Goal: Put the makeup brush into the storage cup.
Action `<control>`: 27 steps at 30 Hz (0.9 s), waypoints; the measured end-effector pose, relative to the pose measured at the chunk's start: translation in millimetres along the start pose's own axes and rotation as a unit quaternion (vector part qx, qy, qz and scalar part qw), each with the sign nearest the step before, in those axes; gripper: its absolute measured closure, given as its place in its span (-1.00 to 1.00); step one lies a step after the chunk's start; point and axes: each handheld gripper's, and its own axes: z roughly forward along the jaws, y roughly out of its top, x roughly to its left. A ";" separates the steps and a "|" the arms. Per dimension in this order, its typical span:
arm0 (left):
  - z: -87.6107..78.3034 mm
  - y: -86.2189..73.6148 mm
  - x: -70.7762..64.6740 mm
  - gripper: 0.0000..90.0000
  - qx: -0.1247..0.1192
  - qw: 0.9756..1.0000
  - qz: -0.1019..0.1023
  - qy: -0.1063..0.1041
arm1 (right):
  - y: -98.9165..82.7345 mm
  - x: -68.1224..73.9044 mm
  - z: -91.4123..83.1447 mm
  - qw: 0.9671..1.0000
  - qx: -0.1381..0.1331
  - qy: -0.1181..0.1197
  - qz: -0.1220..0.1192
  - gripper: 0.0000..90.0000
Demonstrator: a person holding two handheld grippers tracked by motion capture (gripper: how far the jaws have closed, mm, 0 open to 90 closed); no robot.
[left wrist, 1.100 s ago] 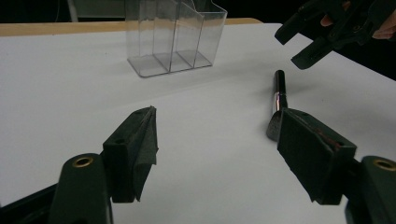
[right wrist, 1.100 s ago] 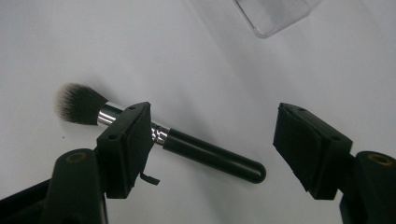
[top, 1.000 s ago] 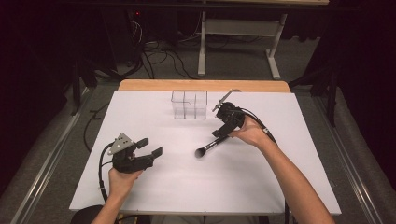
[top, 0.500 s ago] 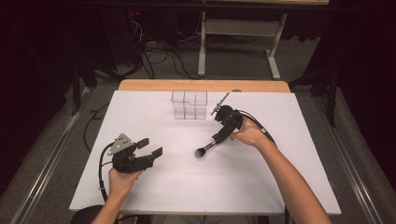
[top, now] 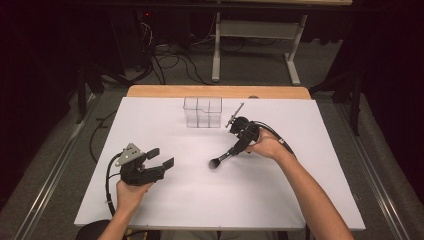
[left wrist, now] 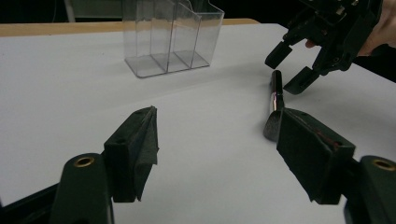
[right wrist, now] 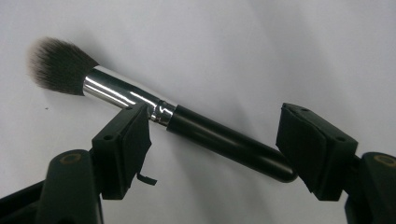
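Hovering just above the table, the right hand-held gripper has its jaws wide apart, one on each side of the black-handled makeup brush with a silver ferrule and soft grey bristles, and it grips nothing yet. In the right gripper view the brush lies slanted between the two black pads, with the bristle head at the upper left and the rounded end of the handle close to the right pad. The left hand-held gripper is also wide open and empty, and it stays well apart on the left side of the white table.

I judge the brush to be light and stiff in the handle, but smooth and round, so it may roll or slip. The bristles are soft and will bend, therefore the best place to hold is the black handle near the ferrule. The clear plastic organizer with several compartments stands beyond the brush, near the far edge.
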 end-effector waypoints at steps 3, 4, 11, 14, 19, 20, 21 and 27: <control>0.6 0.1 0.1 -0.34 0.001 1.000 0.002 0.001 | 0.8 2.2 0.9 1.000 -0.001 0.001 -0.006 -0.40; 0.6 0.1 -0.2 -0.34 0.001 1.000 0.003 0.001 | 1.5 3.7 1.7 1.000 0.001 0.002 -0.006 -0.41; -0.1 0.0 0.2 -0.34 -0.002 1.000 0.000 0.002 | 2.3 3.3 4.5 1.000 0.006 0.010 -0.011 -0.43; 0.3 0.1 0.2 -0.34 0.000 1.000 0.001 0.002 | 2.2 3.1 6.2 1.000 0.006 0.010 -0.013 -0.43; -0.2 -0.1 -0.5 -0.34 -0.001 1.000 0.002 0.003 | 3.1 5.5 8.8 1.000 0.009 0.011 -0.020 -0.43; -0.3 0.0 -0.4 -0.34 -0.001 1.000 0.002 0.004 | 3.6 7.0 10.2 1.000 0.013 0.011 -0.023 -0.43; -0.3 0.0 -0.4 -0.34 -0.001 1.000 0.002 0.004 | 3.6 7.0 10.2 1.000 0.013 0.011 -0.023 -0.43; -0.1 0.0 -0.5 -0.34 -0.001 1.000 0.002 0.003 | 3.7 7.1 11.8 1.000 0.019 0.012 -0.021 -0.42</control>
